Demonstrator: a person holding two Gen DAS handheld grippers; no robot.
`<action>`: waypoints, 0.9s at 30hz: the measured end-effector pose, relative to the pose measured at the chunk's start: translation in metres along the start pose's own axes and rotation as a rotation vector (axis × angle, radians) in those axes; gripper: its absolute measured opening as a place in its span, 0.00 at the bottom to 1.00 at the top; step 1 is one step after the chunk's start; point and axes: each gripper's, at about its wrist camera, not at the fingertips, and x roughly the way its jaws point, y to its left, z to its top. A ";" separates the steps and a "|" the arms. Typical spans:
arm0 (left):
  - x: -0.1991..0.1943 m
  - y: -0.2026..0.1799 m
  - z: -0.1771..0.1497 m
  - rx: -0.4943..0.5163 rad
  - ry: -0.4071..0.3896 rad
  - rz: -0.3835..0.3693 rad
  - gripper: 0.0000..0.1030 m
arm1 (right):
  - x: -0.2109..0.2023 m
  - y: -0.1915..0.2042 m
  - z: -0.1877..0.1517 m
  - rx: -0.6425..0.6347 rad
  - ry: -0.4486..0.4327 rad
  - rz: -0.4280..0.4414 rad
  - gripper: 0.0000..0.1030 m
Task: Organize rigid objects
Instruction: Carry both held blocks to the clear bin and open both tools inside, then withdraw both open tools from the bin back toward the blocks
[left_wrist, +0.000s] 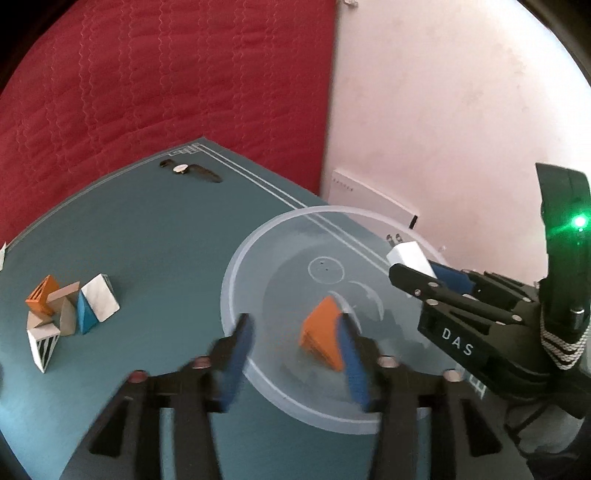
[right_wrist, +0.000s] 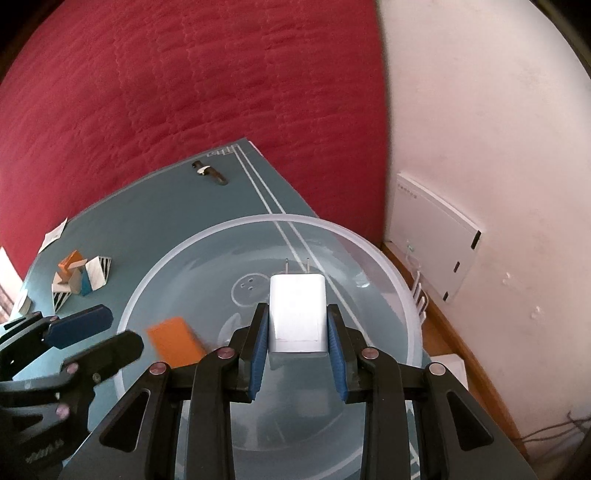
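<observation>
An orange wedge block (left_wrist: 321, 338) lies inside a clear round plastic dish (left_wrist: 236, 266) on the teal mat. My left gripper (left_wrist: 295, 321) is open around it. The block rests near the right blue pad and well apart from the left one. My right gripper (right_wrist: 297, 310) is shut on a white charger plug (right_wrist: 297, 314), prongs pointing away, held over the middle of the dish (right_wrist: 147, 280). The right wrist view shows the left gripper (right_wrist: 125, 331) at the dish's left rim, beside the orange block (right_wrist: 175, 341). From the left wrist, the right gripper (left_wrist: 397, 269) holds the charger (left_wrist: 410, 256) over the dish's right side.
A cluster of several small patterned blocks (left_wrist: 66, 317) sits on the mat's left part. A wristwatch (left_wrist: 184, 169) lies near the mat's far edge. A red quilt (left_wrist: 166, 74) spreads behind the mat, and a white wall (right_wrist: 480, 110) with a white box (right_wrist: 436, 232) stands on the right.
</observation>
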 end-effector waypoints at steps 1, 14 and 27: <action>-0.001 0.001 0.000 -0.006 -0.005 -0.001 0.73 | 0.000 -0.001 0.000 0.003 0.001 0.002 0.31; 0.000 0.021 -0.008 -0.106 0.014 0.066 0.90 | 0.001 0.000 0.001 0.005 -0.022 0.006 0.38; -0.011 0.049 -0.016 -0.155 -0.013 0.166 0.94 | -0.004 0.022 -0.005 -0.071 -0.053 0.007 0.38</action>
